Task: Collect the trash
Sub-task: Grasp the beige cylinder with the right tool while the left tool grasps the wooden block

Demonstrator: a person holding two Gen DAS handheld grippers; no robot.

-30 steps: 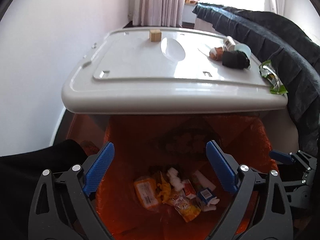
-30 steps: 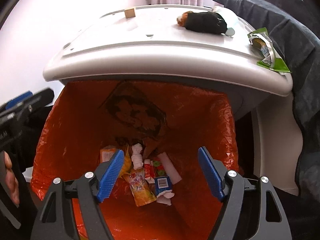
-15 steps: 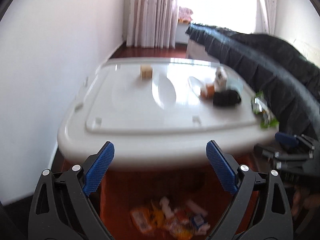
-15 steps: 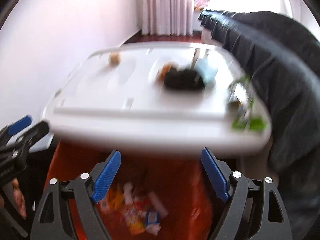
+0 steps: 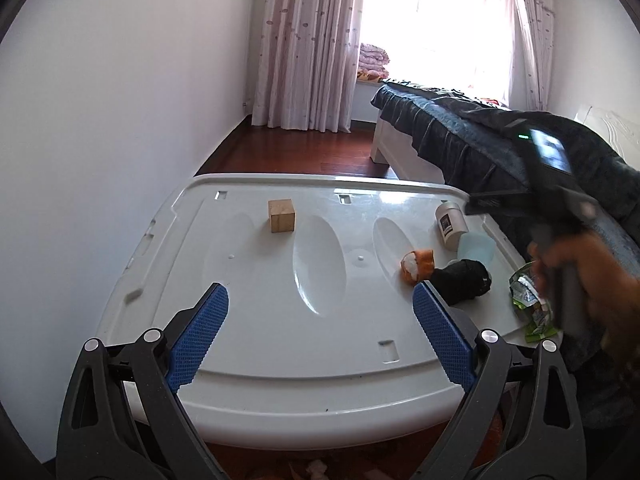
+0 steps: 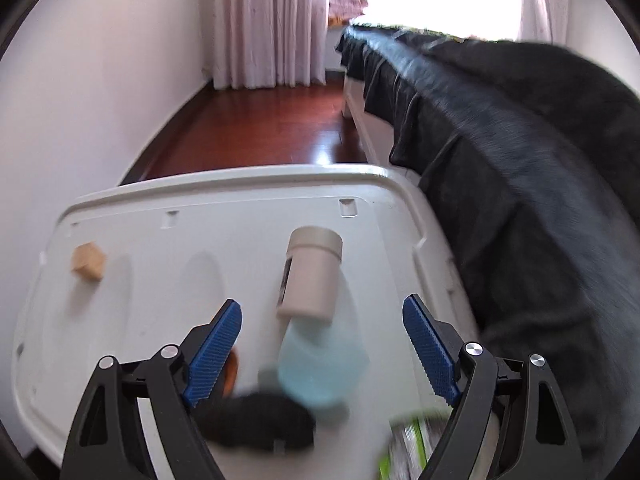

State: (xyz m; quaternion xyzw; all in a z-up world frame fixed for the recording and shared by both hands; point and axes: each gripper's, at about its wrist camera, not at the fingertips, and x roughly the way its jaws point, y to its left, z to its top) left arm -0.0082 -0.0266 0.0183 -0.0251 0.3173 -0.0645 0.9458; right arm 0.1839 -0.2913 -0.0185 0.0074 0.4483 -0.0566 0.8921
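Both hand-held grippers empty, jaws spread wide apart. Left hand-held gripper low in frame over the near half of the white counter; right hand-held gripper low centre of its view, over the far-right cluster of items.

Trash left on the counter, as judged: green wrapper at right edge, partly hidden behind the blurred hand holding the right tool; orange-and-white scrap right of centre, touching the black bundle; pale blue cup lying just beside the beige canister, between the right jaws in that view. Wooden block upper centre, well apart from the rest. Unclear which of these count as trash.

Bottom edge of left view: a few scraps below the counter rim, likely already binned; container itself not visible.

Progress: partly done, several pieces left on top. Next pick probably the cup or the wrapper by the right tool. Right view motion-blurred low down, wrapper detail unreadable.
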